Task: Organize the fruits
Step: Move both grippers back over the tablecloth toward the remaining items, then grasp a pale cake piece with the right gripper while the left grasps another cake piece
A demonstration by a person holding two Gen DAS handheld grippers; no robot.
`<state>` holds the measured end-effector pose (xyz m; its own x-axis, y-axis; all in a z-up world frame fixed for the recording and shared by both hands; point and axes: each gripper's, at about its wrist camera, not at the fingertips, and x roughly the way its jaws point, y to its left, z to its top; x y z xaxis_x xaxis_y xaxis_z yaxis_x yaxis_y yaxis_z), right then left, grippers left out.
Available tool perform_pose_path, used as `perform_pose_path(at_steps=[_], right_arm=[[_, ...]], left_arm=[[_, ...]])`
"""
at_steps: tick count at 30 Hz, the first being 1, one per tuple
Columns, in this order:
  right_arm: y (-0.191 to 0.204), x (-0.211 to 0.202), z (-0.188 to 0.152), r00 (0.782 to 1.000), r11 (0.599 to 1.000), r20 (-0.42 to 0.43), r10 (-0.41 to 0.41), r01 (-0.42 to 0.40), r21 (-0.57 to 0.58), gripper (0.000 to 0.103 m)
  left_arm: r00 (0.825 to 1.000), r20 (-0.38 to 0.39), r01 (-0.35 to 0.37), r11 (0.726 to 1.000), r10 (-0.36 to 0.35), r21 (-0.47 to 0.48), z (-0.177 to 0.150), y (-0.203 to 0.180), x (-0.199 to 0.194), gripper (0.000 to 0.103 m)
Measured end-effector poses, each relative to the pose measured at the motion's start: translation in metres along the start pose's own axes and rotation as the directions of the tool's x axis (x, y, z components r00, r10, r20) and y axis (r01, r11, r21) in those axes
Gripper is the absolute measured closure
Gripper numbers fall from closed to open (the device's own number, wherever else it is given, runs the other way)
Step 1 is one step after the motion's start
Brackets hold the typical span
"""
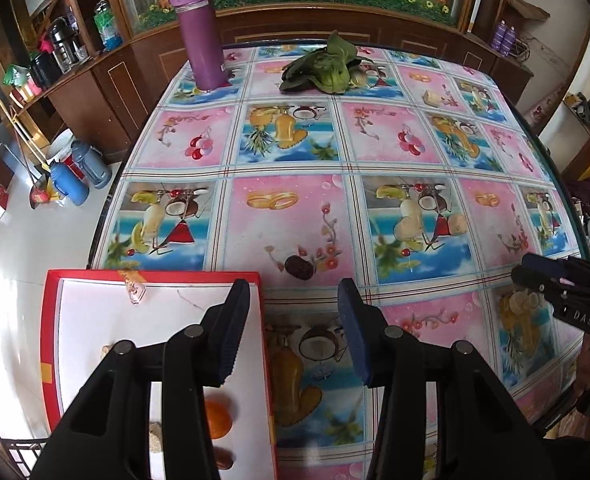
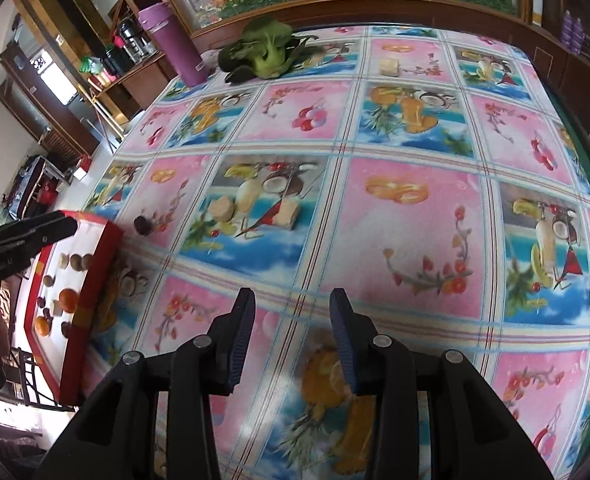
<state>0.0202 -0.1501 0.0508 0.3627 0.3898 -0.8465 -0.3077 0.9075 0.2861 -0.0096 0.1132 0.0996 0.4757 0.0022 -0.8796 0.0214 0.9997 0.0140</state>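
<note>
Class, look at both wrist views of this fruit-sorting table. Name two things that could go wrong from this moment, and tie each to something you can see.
1. The red tray sits at the table's left edge and seems to overhang it; pressing on it might tip the oranges out.
2. The dark round fruit lies on a tablecloth printed with fruit, so real pieces such as the pale chunks could be missed. Both grippers, left and right, are open and empty.

White letters "DAS" show on the black plastic right gripper (image 1: 543, 280) at three o'clock in the left wrist view; lettering on the black left gripper (image 2: 61, 226) is blurred.
</note>
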Motion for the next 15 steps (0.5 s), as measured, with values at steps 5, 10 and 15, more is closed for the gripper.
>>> perform_pose_path(at_steps=[5,10,15], right_arm=[[0.001,0.018,0.018,1.0,1.0,-0.011,0.006,-0.006,0.001,0.065],[0.006,0.039,0.036,1.0,0.999,-0.023,0.021,-0.02,0.035,0.065],[0.01,0.057,0.045,0.999,0.999,-0.046,0.005,-0.003,0.041,0.07]], left_arm=[[1.0,-0.023,-0.014,1.0,0.014,0.002,0.004,0.002,0.009,0.055],[1.0,-0.027,-0.004,0.999,0.005,0.052,0.013,-0.015,0.015,0.055],[0.999,-0.025,0.041,0.993,-0.039,0.111,0.025,-0.043,0.034,0.055]])
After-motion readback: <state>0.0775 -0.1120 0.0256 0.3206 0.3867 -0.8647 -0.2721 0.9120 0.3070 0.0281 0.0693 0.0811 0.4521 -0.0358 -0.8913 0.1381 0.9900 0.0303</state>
